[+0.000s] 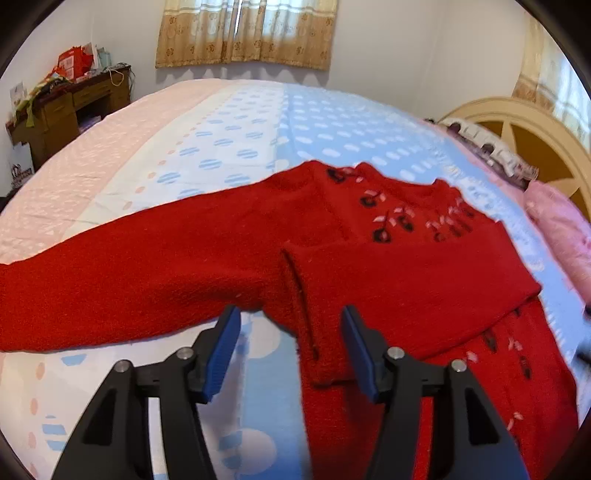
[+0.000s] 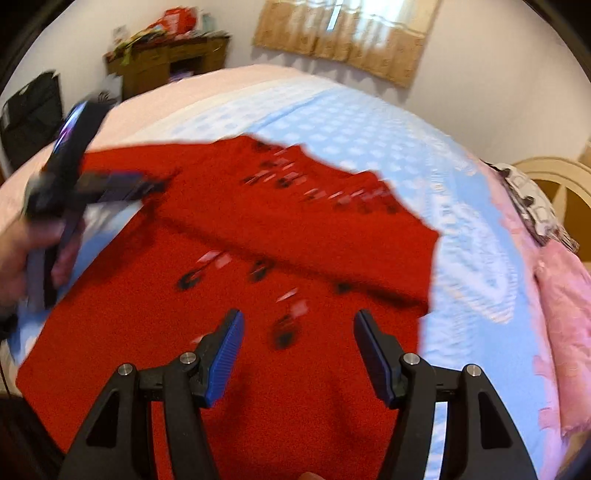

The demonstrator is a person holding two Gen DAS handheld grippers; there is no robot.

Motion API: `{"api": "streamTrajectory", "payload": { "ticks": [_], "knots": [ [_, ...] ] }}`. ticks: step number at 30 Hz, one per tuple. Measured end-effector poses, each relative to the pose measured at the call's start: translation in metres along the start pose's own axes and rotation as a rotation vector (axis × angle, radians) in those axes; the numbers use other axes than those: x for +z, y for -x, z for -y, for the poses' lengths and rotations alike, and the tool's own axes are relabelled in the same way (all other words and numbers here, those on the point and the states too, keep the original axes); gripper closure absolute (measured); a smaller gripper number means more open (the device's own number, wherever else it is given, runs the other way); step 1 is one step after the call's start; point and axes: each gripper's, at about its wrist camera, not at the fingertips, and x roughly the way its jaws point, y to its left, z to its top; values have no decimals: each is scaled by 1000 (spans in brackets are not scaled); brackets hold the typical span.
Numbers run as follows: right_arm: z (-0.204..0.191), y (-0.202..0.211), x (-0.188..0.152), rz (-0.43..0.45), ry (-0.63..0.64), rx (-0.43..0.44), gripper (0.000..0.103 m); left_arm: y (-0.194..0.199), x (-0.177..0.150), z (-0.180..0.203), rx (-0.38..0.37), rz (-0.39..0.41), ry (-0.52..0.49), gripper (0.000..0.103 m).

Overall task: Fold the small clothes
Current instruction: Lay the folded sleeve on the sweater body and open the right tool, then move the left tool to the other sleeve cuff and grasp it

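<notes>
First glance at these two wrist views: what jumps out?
A bright red sweater with dark flower motifs dominates the blue dotted bedspread, one sleeve folded across its body, the other stretched left. Both grippers, left and right, hang open above it, holding nothing.

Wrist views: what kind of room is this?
Most likely a home bedroom: a red sweater lies on a bed's dotted blue sheet, with a cream headboard, curtained window and cluttered wooden desk.
</notes>
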Motion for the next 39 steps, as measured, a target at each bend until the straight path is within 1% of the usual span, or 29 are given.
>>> {"api": "streamTrajectory", "payload": {
  "ticks": [2,3,5,7,10,11,12,13,16,18,19,20,22,23,24,25,26,27,29,30,32,34,35,37,39],
  "knots": [
    [27,-12,13,-18,-73,9,36,-8,0,-1,36,-23,0,44],
    [39,-22,19,-20,-109,-1,36,-12,0,-2,55,-37,5,43],
    [65,-53,30,-32,-167,-49,36,-16,-2,-7,52,-51,23,40],
    [78,-81,34,-60,-218,-73,36,-15,-4,-8,52,-44,23,40],
    [86,-126,27,-143,-274,-52,36,-13,-7,-6,68,-32,9,38],
    [84,-135,22,-163,-283,-39,36,-13,-8,-6,69,-30,10,38],
    [79,-137,15,-163,-282,-34,36,-12,-9,-7,70,-27,11,37],
    [70,-136,14,-129,-258,-69,36,-12,-9,-7,70,-26,15,36],
    [57,-123,17,-118,-195,-119,36,-12,-9,-9,66,-26,24,36],
    [58,-117,22,-103,-210,-100,36,-11,-9,-8,74,-21,22,36],
    [53,-109,27,-76,-219,-72,36,-10,-9,-8,79,-18,20,35],
    [51,-103,32,-63,-211,-65,36,-10,-10,-8,81,-16,19,35],
    [32,-102,38,-46,-161,-80,36,-10,-10,-8,84,-17,18,34],
    [21,-108,39,-54,-133,-82,36,-10,-10,-8,84,-17,19,34],
    [11,-117,37,-83,-107,-70,36,-9,-10,-8,84,-16,20,34],
    [0,-128,33,-133,-83,-49,36,-9,-10,-9,85,-14,22,32],
    [-6,-132,30,-124,-83,-73,36,-9,-10,-9,86,-13,24,31],
    [-10,-128,30,-93,-81,-100,36,-9,-10,-10,86,-11,27,30],
    [-18,-123,32,-77,-65,-131,35,-9,-10,-11,87,-12,32,28],
    [-20,-121,33,-65,-65,-127,35,-10,-10,-11,86,-14,30,28],
    [-30,-114,36,-28,-75,-67,35,-9,-10,-10,87,-10,27,28],
    [-44,-116,37,-26,-60,-36,35,-9,-10,-11,87,-9,27,28],
    [-49,-118,37,-36,-45,-35,35,-9,-10,-11,86,-10,30,28],
    [-60,-120,38,-22,-25,-70,35,-8,-11,-11,82,-10,34,28],
    [-62,-117,38,-22,-35,-67,35,-7,-11,-11,82,-10,36,27]
  ]
}}
